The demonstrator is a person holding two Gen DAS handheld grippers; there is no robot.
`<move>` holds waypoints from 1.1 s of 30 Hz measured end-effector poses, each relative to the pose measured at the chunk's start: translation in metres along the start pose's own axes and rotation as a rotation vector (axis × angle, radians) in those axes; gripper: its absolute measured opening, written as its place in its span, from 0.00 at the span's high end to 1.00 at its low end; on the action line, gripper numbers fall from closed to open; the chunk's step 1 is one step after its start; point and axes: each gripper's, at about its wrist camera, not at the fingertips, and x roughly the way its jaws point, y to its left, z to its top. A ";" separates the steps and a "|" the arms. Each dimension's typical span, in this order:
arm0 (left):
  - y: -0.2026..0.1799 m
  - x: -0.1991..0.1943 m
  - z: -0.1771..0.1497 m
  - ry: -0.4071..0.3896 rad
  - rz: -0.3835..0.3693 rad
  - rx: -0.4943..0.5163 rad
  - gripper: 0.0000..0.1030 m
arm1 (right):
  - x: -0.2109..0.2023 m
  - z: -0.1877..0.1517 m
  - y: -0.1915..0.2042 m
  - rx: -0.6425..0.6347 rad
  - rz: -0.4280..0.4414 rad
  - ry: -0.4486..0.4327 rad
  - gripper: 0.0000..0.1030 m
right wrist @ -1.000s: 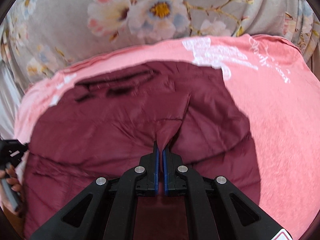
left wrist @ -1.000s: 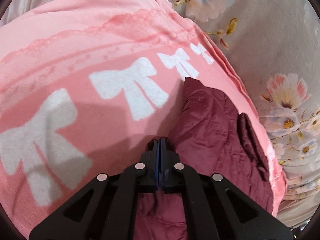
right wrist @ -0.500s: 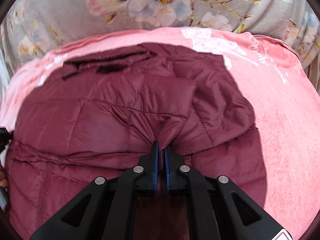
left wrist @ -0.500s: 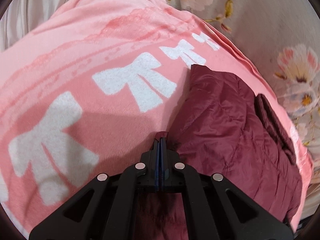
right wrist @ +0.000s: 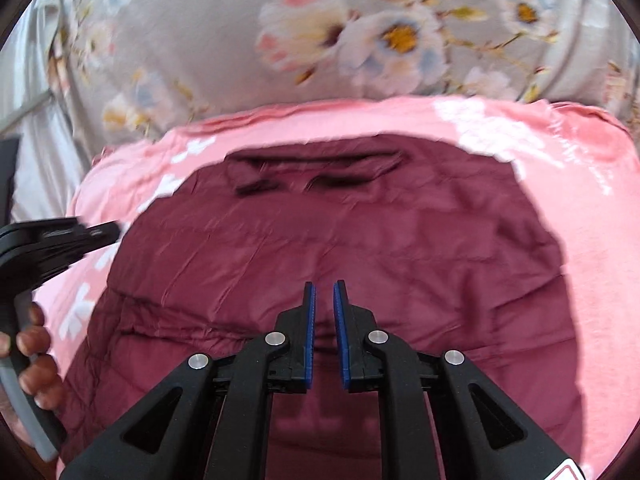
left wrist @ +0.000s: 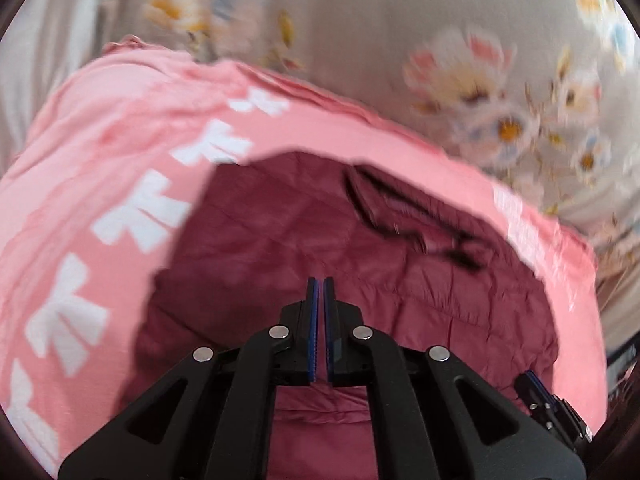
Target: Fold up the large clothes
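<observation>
Farthest left in my right wrist view I see a hand (right wrist: 34, 354) around the grey handle of the left gripper (left wrist: 321, 292); in its own view that tool's blue pads stand pressed almost together with only a sliver of a gap, nothing between them, hanging above the left half of the garment. The dark maroon quilted puffer jacket (right wrist: 340, 248) lies folded into a compact block in the middle of the pink fleece blanket with white bows (left wrist: 120, 152), which is spread over the grey floral bedsheet (right wrist: 224, 32); the jacket's collar edge (right wrist: 316, 172) faces away from me. I judge the jacket light and soft, its padding springy, so a fold may puff back up; the shell looks smooth and probably slick, so I would pinch a doubled seam or a corner of the hem rather than a flat panel; the near left corner and the near right corner seem the best holds for the next fold. On the right, the right gripper (right wrist: 324, 300) has just been opening; its jaws stand a little spread, empty, over the jacket's near middle ridge.
</observation>
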 end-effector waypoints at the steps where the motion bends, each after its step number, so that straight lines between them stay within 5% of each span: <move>1: -0.002 0.013 -0.005 0.032 0.003 0.004 0.97 | 0.005 -0.005 0.002 -0.003 -0.004 0.016 0.89; 5: 0.000 0.044 -0.027 0.100 0.032 0.008 0.98 | 0.020 -0.017 -0.001 0.012 -0.004 0.079 0.92; 19: -0.001 0.053 -0.051 0.076 0.087 0.131 0.98 | 0.029 -0.030 -0.004 0.010 -0.029 0.149 0.99; 30: 0.018 0.030 -0.044 0.088 -0.010 0.037 0.98 | -0.013 -0.032 -0.015 0.015 0.016 0.118 0.91; 33: 0.020 0.011 -0.027 0.056 -0.065 -0.019 0.86 | -0.033 -0.015 -0.022 0.030 0.024 0.054 0.83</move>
